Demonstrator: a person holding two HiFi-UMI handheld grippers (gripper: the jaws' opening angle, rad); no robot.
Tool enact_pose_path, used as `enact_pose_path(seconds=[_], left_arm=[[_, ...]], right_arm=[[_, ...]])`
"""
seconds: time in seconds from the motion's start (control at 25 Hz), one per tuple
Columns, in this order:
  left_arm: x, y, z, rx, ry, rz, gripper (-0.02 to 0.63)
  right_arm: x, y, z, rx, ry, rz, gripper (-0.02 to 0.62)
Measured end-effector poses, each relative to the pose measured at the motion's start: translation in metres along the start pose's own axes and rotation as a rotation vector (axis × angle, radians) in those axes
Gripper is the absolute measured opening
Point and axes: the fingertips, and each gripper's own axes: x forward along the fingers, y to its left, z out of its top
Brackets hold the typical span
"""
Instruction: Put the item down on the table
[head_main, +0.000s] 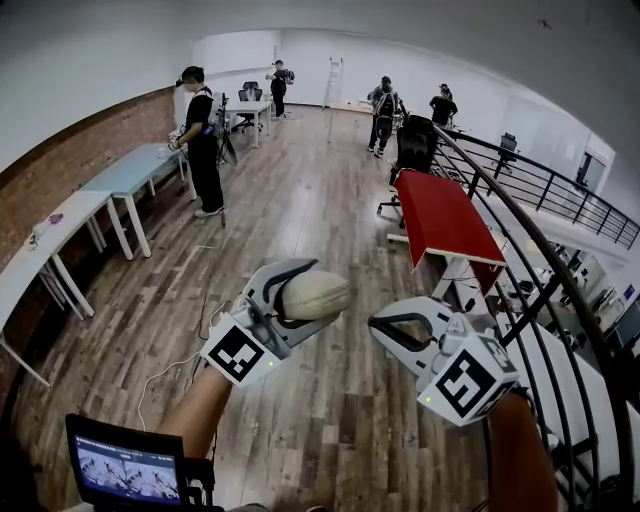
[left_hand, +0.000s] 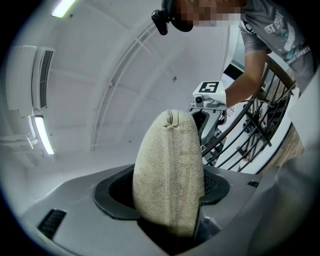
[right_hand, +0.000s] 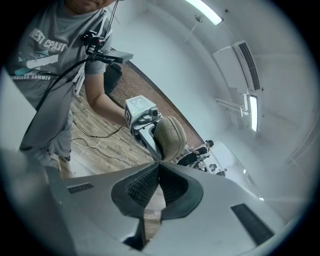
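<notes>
A beige oval loofah pad (head_main: 318, 296) sits between the jaws of my left gripper (head_main: 305, 292), held in the air over the wooden floor. In the left gripper view the loofah pad (left_hand: 167, 165) stands on edge with both pads pressed against its sides, filling my left gripper (left_hand: 169, 202). My right gripper (head_main: 380, 326) hovers just to the right of it, shut with nothing inside. In the right gripper view the pads of my right gripper (right_hand: 159, 167) meet at their tips, and beyond them is the loofah pad (right_hand: 171, 137). A table with a red top (head_main: 440, 215) stands ahead on the right.
A black railing (head_main: 560, 270) runs along the right. White and pale blue tables (head_main: 125, 172) line the brick wall at left. Several people stand farther back, one (head_main: 200, 140) near the left tables. A small monitor (head_main: 125, 468) is at bottom left, with a white cable (head_main: 165, 372) on the floor.
</notes>
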Motion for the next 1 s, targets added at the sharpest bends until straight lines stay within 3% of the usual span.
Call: enact_pose_path(seconds=[0.64,1.0], left_arm=[[0.041,0.023,-0.014,-0.002,-0.003,0.004,0.31],[0.086,0.089,-0.097,-0.008,-0.024,-0.016,0.31]], right_arm=[[0.003,-0.039,-0.032,-0.003,0.0,-0.003,0.003],[0.077,-0.111,-0.078,0.004,0.009,-0.022,0.003]])
